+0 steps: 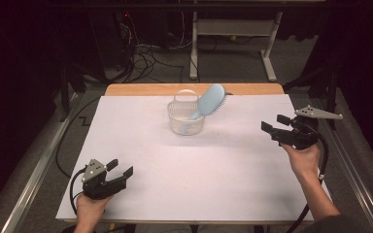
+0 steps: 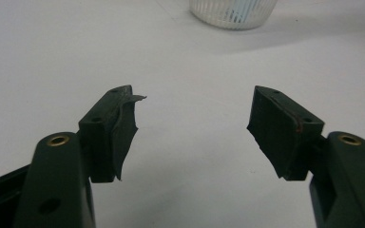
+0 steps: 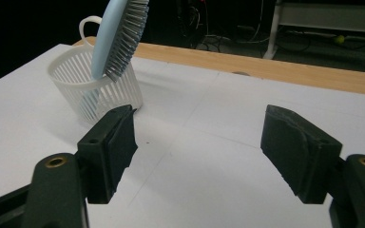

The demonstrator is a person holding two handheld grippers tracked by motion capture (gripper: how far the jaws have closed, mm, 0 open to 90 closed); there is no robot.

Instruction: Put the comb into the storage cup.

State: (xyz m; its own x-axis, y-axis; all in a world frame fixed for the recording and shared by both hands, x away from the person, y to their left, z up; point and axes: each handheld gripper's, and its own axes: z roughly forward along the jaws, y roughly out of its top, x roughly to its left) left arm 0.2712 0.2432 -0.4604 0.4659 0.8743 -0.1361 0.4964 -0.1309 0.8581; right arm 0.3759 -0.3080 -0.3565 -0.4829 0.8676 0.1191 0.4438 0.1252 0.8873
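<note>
While both hands idle | left gripper [image 1: 119, 168] lower left, jaws wide, empty | right gripper [image 1: 275, 125] mid right, jaws wide, empty | blue hairbrush [image 1: 210, 101] leaning in white basket [image 1: 184, 121], upper centre.

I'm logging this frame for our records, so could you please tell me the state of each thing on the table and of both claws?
White slatted plastic basket: upright on the white table, handle raised.
Light blue plastic hairbrush: handle down in the basket, head leaning out over the rim.
Left claw: open, holding nothing, low at the table's near left corner.
Right claw: open, holding nothing, raised at the right edge.
</note>
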